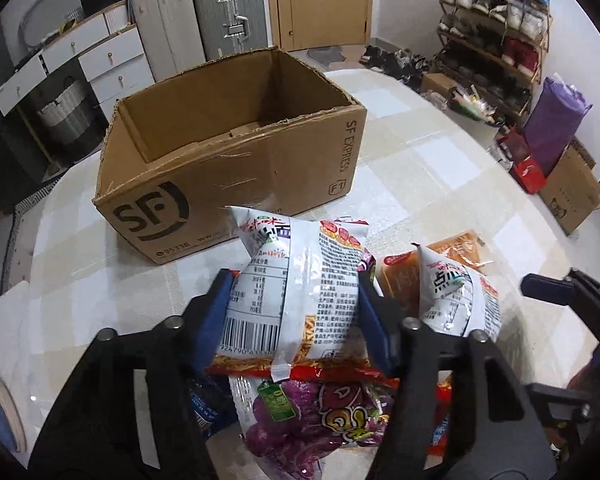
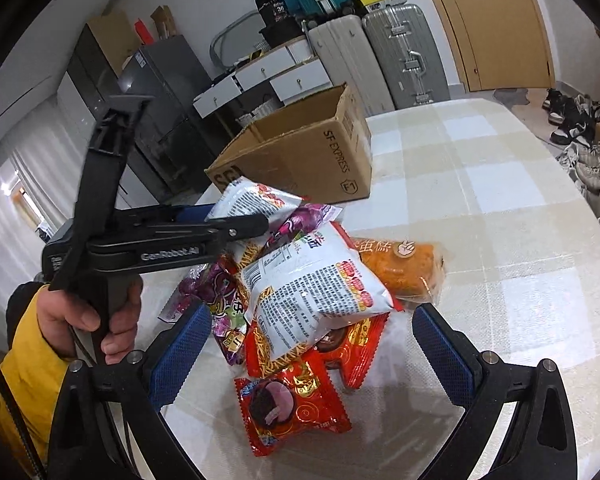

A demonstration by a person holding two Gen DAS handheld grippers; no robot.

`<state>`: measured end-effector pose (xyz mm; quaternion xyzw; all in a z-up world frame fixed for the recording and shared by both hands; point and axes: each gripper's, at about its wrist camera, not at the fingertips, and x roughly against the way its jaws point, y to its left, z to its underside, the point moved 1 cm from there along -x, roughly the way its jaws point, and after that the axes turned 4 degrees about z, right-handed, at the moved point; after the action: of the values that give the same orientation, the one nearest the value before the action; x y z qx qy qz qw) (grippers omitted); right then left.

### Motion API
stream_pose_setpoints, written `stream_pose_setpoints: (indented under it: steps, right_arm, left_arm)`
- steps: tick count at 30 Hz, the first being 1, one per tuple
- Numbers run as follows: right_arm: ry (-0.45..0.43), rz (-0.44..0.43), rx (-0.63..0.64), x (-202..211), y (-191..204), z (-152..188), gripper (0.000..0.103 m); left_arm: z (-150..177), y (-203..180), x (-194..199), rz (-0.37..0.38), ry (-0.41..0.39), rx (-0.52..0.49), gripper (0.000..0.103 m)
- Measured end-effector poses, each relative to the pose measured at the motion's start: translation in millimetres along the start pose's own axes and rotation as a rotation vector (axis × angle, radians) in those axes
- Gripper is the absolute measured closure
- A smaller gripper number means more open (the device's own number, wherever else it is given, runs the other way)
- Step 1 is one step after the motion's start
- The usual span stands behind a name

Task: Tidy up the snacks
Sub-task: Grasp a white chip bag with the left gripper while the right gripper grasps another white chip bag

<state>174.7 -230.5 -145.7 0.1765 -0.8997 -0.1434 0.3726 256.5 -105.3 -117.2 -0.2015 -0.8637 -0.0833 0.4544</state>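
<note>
A: Describe the table from left to right, please.

B: In the left wrist view, an open brown cardboard box printed "SF EXPRESS" sits at about ten o'clock on a pale checked tablecloth. At six o'clock lies the snack pile. The left gripper has its blue pads on either side of a white noodle snack bag, pinching it. The bag's long axis runs from six toward twelve o'clock, its top corner pointing at the box.

A: What is beneath and beside it?

B: A purple packet lies under it at six o'clock. A second white bag stands at three o'clock, with an orange packet just behind it.

A: And the right gripper?

B: In the right wrist view, the right gripper hangs over the pile, fingers spread wide, gripping nothing. Between them lies the second white bag, its long axis running from seven to one o'clock, over red packets. At nine o'clock, a hand in a yellow sleeve holds the left gripper's handle.
</note>
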Motion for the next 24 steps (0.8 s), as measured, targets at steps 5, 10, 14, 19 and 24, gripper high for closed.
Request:
stream_pose_setpoints:
  steps: [5,10,14,19,24]
  right_arm:
    - [0.059,0.015,-0.044,-11.8,-2.4,-3.9,0.0]
    - [0.102,0.01,-0.093,-18.6,0.2,-7.6,0.0]
    - [0.127,-0.016,-0.152,-27.2,-1.7,-11.6,0.0]
    - [0.147,-0.011,-0.208,-38.9,-3.6,-16.2,0.019]
    - [0.195,0.031,-0.207,-54.5,0.0,-15.5,0.028]
  left_arm:
    - [4.9,0.5,-2.2,0.034,-0.02,0.015,0.055]
    - [17.2,8.2,23.6,0.068,-0.043,0.051,0.055]
    - [23.6,17.7,44.4,0.089,-0.076,0.083,0.056]
    - [36.7,35.4,80.2,0.11,-0.123,0.119,0.056]
    - [49.8,46.5,113.6,0.112,-0.167,0.134,0.056]
